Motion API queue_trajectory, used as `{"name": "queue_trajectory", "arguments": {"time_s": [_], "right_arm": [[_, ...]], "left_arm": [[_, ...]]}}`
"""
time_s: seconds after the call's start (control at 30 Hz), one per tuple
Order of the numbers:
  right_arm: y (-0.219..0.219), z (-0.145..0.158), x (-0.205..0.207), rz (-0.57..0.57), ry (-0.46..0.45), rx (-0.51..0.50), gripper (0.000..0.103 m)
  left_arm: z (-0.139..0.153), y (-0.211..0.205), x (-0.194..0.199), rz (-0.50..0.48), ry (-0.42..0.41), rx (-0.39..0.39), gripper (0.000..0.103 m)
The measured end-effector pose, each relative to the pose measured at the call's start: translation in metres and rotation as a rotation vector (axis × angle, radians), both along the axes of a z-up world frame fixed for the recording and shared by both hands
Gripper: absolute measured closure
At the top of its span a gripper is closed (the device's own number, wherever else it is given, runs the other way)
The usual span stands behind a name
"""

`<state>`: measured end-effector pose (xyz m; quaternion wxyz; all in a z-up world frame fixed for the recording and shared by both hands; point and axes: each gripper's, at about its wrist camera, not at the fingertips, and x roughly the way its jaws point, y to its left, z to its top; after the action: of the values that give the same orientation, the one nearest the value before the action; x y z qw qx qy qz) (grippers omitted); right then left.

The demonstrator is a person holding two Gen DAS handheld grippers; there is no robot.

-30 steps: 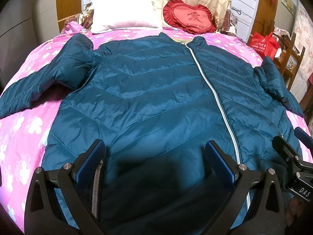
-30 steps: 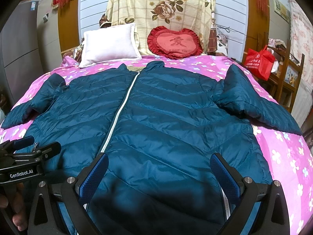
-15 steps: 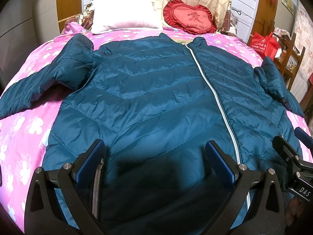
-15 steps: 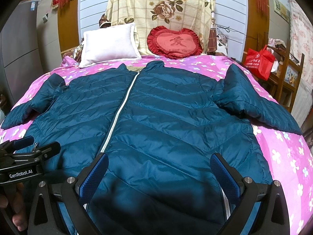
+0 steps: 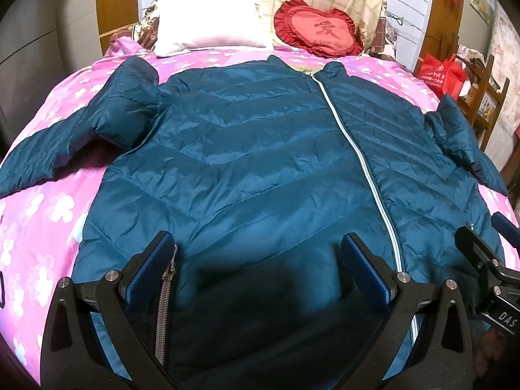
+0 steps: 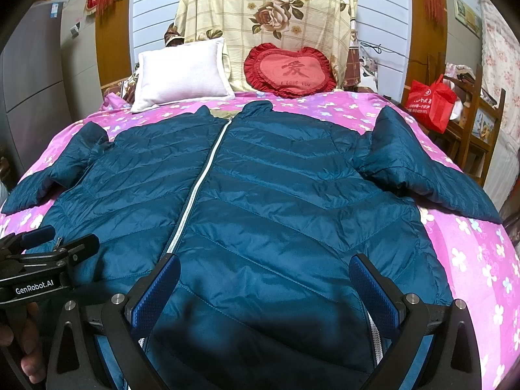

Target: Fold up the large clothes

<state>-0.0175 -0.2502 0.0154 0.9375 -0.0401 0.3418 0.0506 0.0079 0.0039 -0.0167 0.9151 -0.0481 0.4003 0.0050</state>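
Observation:
A teal quilted puffer jacket [image 5: 247, 162] lies flat and zipped on the pink flowered bed, collar far, hem near; it also shows in the right wrist view [image 6: 276, 201]. Both sleeves spread outward. My left gripper [image 5: 258, 260] is open and empty, hovering over the hem left of the white zipper [image 5: 360, 159]. My right gripper [image 6: 265, 279] is open and empty over the hem right of the zipper [image 6: 195, 195]. Each gripper shows at the edge of the other's view: the right one [image 5: 487, 253], the left one [image 6: 55, 247].
A white pillow [image 6: 182, 74] and a red heart cushion [image 6: 291, 71] lie at the head of the bed [image 6: 471, 260]. A wooden shelf with a red bag [image 6: 432, 100] stands to the right. Grey cabinets [image 6: 32, 81] stand to the left.

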Motion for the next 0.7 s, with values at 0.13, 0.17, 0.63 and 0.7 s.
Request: {"name": "queue_trajectory", "arguments": {"time_s": [0.13,0.17,0.63,0.7], "right_arm": [[-0.0002,0.0001,-0.0002,0.001,-0.001,0.001,0.0],[0.0,0.0001,0.0001,0.0,-0.001,0.001,0.0],[0.0019,-0.0016,0.0013,-0.003,0.007,-0.008,0.0],[0.0022,-0.0021,0.0017,-0.004,0.009,-0.009,0.0]], "left_arm": [[-0.0013,-0.0008,0.0005,0.006,0.021,0.041,0.0],[-0.0016,-0.0015,0.0004,0.006,0.029,0.045,0.0],[-0.0015,-0.0059,-0.0004,0.006,0.06,0.057,0.0],[-0.0013,-0.006,-0.0005,0.008,0.064,0.058,0.0]]}}
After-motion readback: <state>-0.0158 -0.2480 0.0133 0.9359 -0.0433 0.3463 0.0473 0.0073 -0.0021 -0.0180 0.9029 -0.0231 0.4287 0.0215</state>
